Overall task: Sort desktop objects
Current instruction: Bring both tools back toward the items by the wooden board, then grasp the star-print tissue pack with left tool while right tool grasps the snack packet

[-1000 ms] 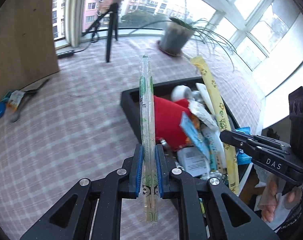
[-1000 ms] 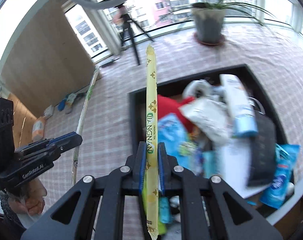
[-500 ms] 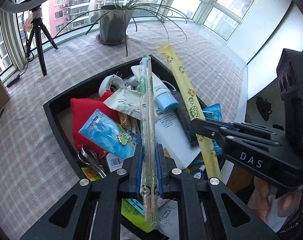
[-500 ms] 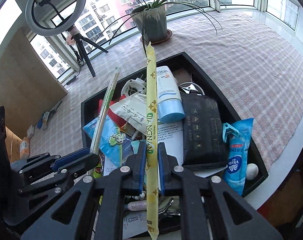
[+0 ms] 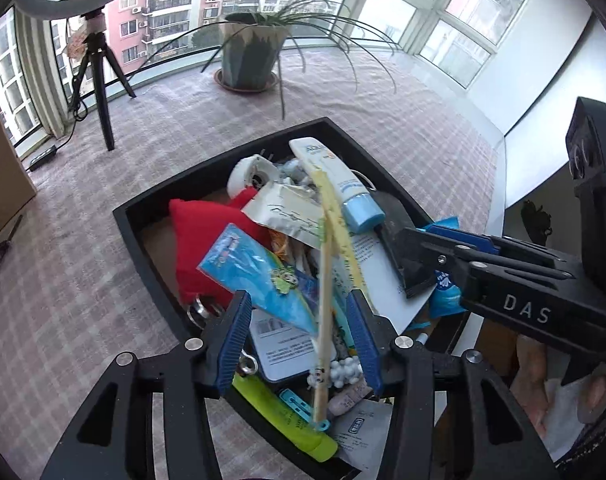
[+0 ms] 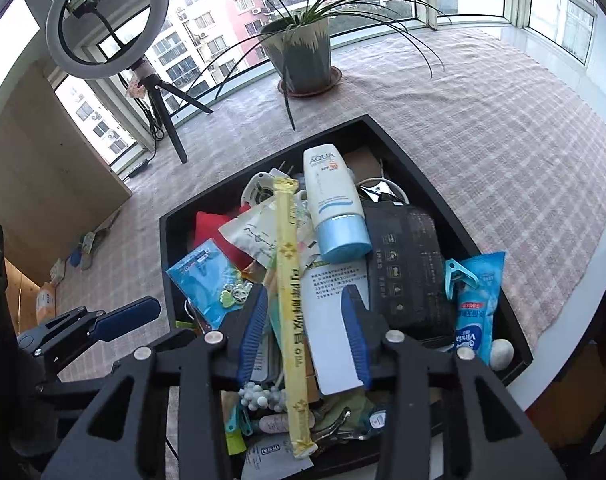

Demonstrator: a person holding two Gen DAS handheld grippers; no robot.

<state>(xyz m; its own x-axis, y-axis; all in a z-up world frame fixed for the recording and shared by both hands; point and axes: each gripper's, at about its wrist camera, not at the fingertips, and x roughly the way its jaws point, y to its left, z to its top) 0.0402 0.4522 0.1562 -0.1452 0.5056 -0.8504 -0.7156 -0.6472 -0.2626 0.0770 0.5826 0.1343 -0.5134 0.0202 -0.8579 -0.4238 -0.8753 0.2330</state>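
Both grippers hover over the black tray (image 6: 435,184) at the tabletop's near edge, fingers spread wide, gripping nothing. Left gripper (image 5: 299,340) has the chopstick sleeve (image 5: 323,312) loose between its fingers, tilted, landing on the pile; right gripper (image 6: 305,336) has the yellow tea stick (image 6: 289,300) lying free on the clutter. Judgement: release step; to do it well, lift straight up so the fingers don't drag either stick out. Tray is crammed: sunscreen tube (image 6: 335,208), red pouch (image 5: 199,240), black packet (image 6: 407,264), blue wipes pack (image 6: 477,304), blue card (image 5: 259,276), paper sheet (image 6: 335,320).
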